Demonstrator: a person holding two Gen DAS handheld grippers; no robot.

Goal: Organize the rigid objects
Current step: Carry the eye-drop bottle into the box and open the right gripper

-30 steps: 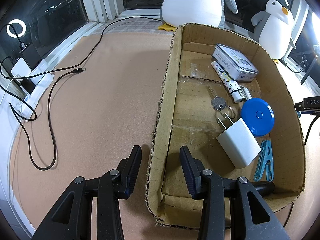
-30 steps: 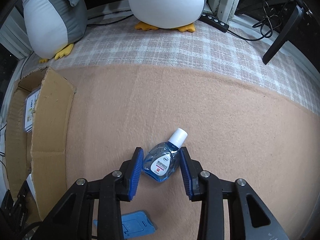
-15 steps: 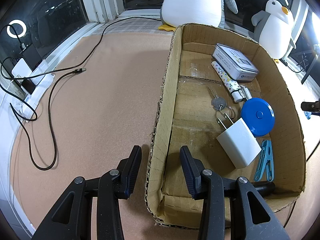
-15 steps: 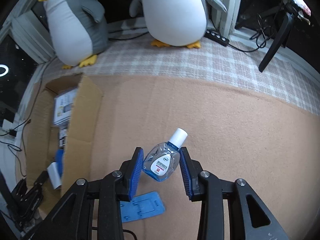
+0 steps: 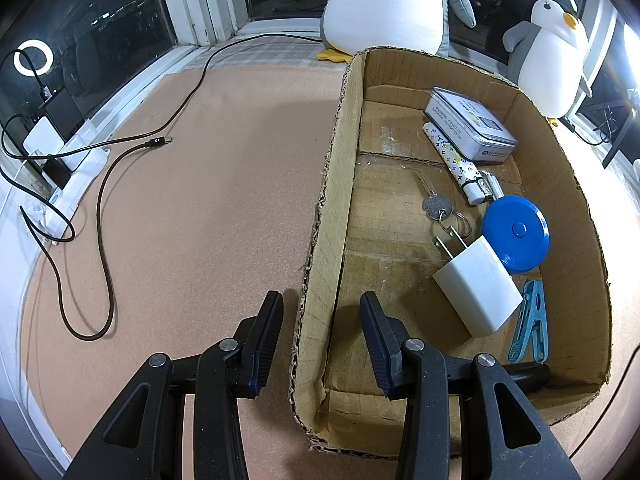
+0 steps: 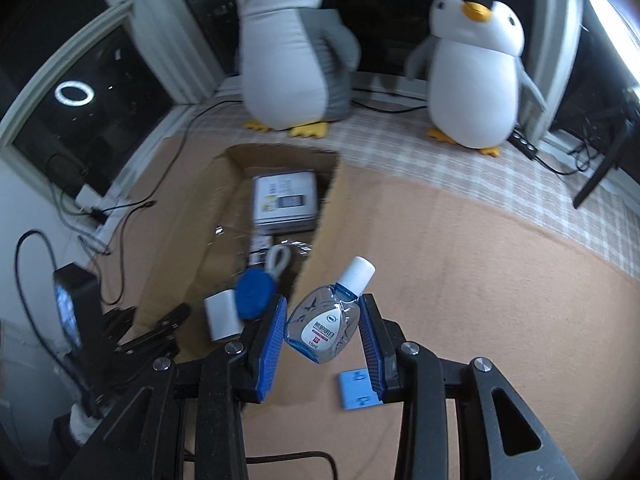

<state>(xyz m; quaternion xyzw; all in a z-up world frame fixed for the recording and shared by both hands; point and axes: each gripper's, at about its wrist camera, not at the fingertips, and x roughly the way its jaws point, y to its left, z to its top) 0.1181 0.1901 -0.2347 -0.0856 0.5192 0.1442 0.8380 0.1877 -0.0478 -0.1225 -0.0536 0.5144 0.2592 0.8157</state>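
Cables [image 5: 104,216] trail dark and thin over the felt-like tan mat [image 5: 200,200] at far left, clear of my work. My left gripper [image 5: 320,344] straddles the near-left wall of the cardboard box [image 5: 324,216], one pad outside and one inside, jaws apart with a gap on each side, so it grips nothing. Inside lie a flat metal tin [image 5: 470,128], a patterned tube [image 5: 452,156], keys on a ring [image 5: 438,204], a round blue tape measure [image 5: 515,233], a smooth white charger block [image 5: 478,288] and a pale blue clothes peg [image 5: 530,326]. My right gripper [image 6: 323,330] is clamped on the small clear eye-drop bottle [image 6: 324,326], white cap tilted up and right, held in the air just outside the box's right wall, with a blue card [image 6: 358,394] on the mat below. I judge the risk to be slip: the bottle is slick, curved plastic pinched across its belly, and it could twist out, or clip the ragged wall edge on the way in.
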